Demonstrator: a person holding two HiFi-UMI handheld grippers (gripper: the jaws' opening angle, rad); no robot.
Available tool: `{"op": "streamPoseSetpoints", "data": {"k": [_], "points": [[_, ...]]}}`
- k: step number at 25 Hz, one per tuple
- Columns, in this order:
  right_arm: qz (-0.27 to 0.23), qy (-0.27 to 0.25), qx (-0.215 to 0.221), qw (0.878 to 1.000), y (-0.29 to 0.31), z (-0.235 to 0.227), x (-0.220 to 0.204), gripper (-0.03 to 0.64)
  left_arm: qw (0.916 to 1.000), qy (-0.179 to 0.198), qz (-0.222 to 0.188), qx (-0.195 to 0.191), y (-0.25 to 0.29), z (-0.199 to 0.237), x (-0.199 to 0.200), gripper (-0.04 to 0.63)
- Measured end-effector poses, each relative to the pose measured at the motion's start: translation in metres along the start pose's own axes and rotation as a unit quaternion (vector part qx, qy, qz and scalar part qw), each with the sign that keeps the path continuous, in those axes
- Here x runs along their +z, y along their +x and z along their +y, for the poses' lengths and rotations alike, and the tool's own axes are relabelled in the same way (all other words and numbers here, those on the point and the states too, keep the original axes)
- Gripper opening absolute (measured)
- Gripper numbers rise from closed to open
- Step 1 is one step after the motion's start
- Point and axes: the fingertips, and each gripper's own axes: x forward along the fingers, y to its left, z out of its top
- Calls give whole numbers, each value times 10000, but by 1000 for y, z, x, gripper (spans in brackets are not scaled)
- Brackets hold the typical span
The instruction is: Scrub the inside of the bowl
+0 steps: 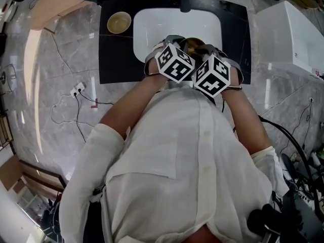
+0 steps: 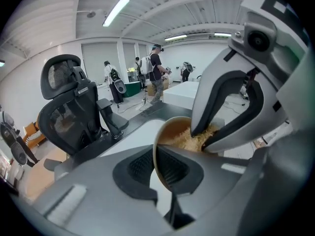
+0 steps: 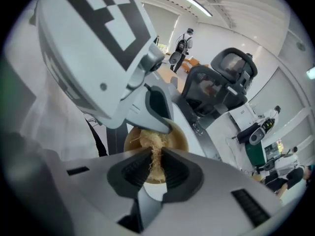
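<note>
Looks mid-scrub over the sink [image 1: 152, 24] at the tabletop's far edge, with the left claw [image 2: 158, 168] clamped on the tilted bowl [image 2: 172, 132] by its rim and the right claw [image 3: 155, 166] pinching a fibrous scrubber [image 3: 153, 149] inside it, and next calls for sweeping that wad round the inner wall against a firm rim grip.

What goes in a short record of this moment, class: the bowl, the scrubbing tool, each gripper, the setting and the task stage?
bowl: brown bowl, held over the white sink
scrubbing tool: tan fibrous scrubber, inside the bowl
left gripper: shut on the bowl's rim
right gripper: shut on the scrubber
setting: black counter around the sink; a second bowl stands on it, left of the sink
task stage: scrubber is in the bowl, placed for scrubbing
</note>
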Motion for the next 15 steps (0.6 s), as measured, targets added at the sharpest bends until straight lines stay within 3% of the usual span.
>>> {"op": "streamPoseSetpoints", "data": {"k": [6,12,15], "points": [[-42,124,-280,9995,-10,-36,-22,49,9999,-41,128,106,8,0,5,11],[-163,443,245,9986,-5,-30,-54,49,9996,-119,111,227,19,-5,25,13],[-373,473,573,9965,-5,-28,-60,49,9990,-334,137,273,24,0,34,14]]}}
